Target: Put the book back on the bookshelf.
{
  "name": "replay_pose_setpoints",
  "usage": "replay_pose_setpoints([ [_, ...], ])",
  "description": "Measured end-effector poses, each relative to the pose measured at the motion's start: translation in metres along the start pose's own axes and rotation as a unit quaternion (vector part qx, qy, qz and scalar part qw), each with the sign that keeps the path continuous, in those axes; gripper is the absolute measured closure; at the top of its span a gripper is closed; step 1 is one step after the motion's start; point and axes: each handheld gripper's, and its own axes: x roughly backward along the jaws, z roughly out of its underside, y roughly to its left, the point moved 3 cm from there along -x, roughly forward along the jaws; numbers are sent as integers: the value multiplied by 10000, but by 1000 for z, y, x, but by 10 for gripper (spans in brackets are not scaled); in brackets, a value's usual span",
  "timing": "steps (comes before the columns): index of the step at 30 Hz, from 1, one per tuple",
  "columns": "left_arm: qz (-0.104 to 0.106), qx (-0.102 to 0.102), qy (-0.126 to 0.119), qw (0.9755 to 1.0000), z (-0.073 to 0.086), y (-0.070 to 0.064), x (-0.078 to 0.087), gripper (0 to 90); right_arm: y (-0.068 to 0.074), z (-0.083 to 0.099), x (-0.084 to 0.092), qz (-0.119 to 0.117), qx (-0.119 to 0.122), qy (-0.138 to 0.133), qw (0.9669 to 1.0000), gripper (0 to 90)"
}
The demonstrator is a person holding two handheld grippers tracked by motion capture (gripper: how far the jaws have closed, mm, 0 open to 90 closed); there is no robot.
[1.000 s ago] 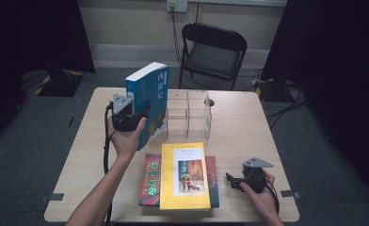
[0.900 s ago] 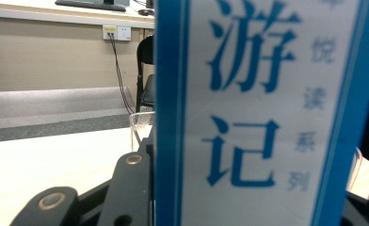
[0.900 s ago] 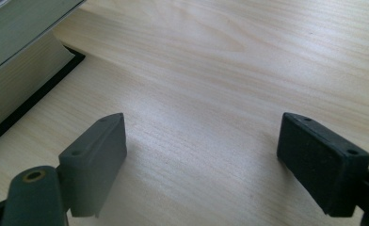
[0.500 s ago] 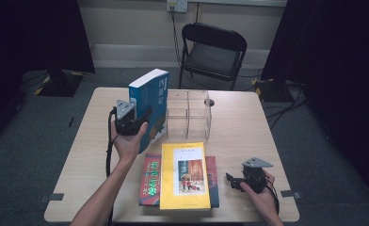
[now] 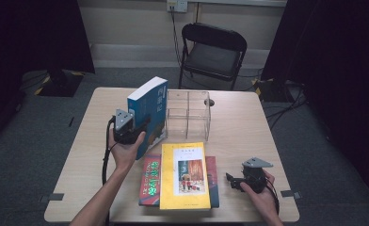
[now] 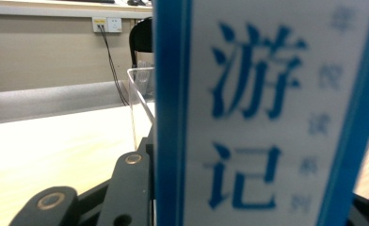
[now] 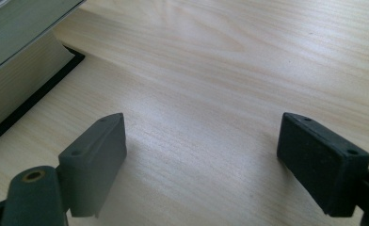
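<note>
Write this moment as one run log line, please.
left gripper: shut on blue book, upright | right gripper: open, on table

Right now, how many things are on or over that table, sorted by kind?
Books: 3 – blue book held upright, yellow book lying on red book
Clear racks: 1 – rack
Grippers: 2 – left gripper clamped on the blue book, right gripper open, resting on the table
Total: 6
</note>
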Motion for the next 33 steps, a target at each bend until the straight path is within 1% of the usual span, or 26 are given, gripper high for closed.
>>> replay_pose_setpoints([
  [1, 0, 0, 0, 10000, 0, 0, 0, 617, 0, 0, 0, 0, 0, 0, 10000, 159],
  [2, 42, -24, 73, 10000, 4, 1, 6, 616, 0, 0, 0, -2, -2, 2, 10000, 159],
  [3, 42, -24, 73, 10000, 4, 1, 6, 614, 0, 0, 0, -2, -2, 2, 10000, 159],
  [4, 82, -32, 196, 9998, 7, 2, 13, 612, 0, 0, 0, -2, -4, 2, 10000, 159],
  [5, 79, -42, 270, 9996, 9, 4, 16, 609, 0, 0, 0, -2, -3, 2, 10000, 159],
  [6, 125, -16, 202, 9997, 13, 6, 19, 608, 0, 0, 0, -3, -4, 3, 10000, 159],
  [9, 160, 24, 164, 9997, 16, 10, 23, 608, 0, 0, 0, -1, 4, -4, 10000, 159],
  [10, 181, 164, 187, 9995, 16, 12, 24, 605, 0, 0, 0, -3, -6, 2, 10000, 159],
  [11, 177, 275, 121, 9994, 16, 11, 25, 601, 0, 0, 0, -1, -13, 2, 10000, 159],
  [12, 176, 220, 132, 9995, 17, 11, 26, 600, 0, 0, 0, -2, -10, 1, 10000, 159],
  [13, 176, 220, 132, 9995, 17, 11, 26, 600, 0, 0, 0, -3, -8, 3, 10000, 159],
  [14, 194, 110, 157, 9996, 17, 11, 28, 601, 0, 0, 0, -3, -8, 3, 10000, 159],
  [15, 219, 54, 168, 9996, 18, 12, 30, 601, 0, 0, 0, -3, -8, 3, 10000, 159],
  [16, 250, 106, 152, 9995, 19, 12, 33, 596, 0, 0, 0, -2, -8, 1, 10000, 159],
  [19, 268, 117, 177, 9994, 19, 13, 37, 591, 0, 0, 0, -3, -8, 3, 10000, 159],
  [21, 265, 103, 218, 9994, 17, 12, 39, 591, 0, 0, 0, -5, -8, 2, 10000, 159],
  [22, 266, 42, 213, 9994, 15, 11, 41, 587, 0, 0, 0, -5, -9, 1, 10000, 159],
  [23, 266, 42, 213, 9994, 15, 11, 41, 583, 0, 0, 0, -6, -8, 1, 10000, 159],
  [24, 344, 105, 209, 9991, 12, 11, 43, 576, 0, 0, 0, -5, -8, 1, 10000, 159],
  [26, 352, 120, 185, 9991, 10, 11, 45, 568, 0, 0, 0, -6, -13, 1, 10000, 159],
  [27, 334, 96, 232, 9991, 3, 11, 48, 568, 0, 0, 0, -4, -12, 0, 10000, 158],
  [29, 329, 138, 333, 9988, -2, 11, 49, 569, 0, 0, 0, -4, -10, 2, 10000, 158],
  [32, 342, 155, 485, 9981, -7, 12, 50, 568, 0, 0, 0, -2, -13, 1, 10000, 158],
  [33, 342, 155, 485, 9981, -7, 12, 50, 566, 0, 0, 0, -2, -13, 1, 10000, 158],
])
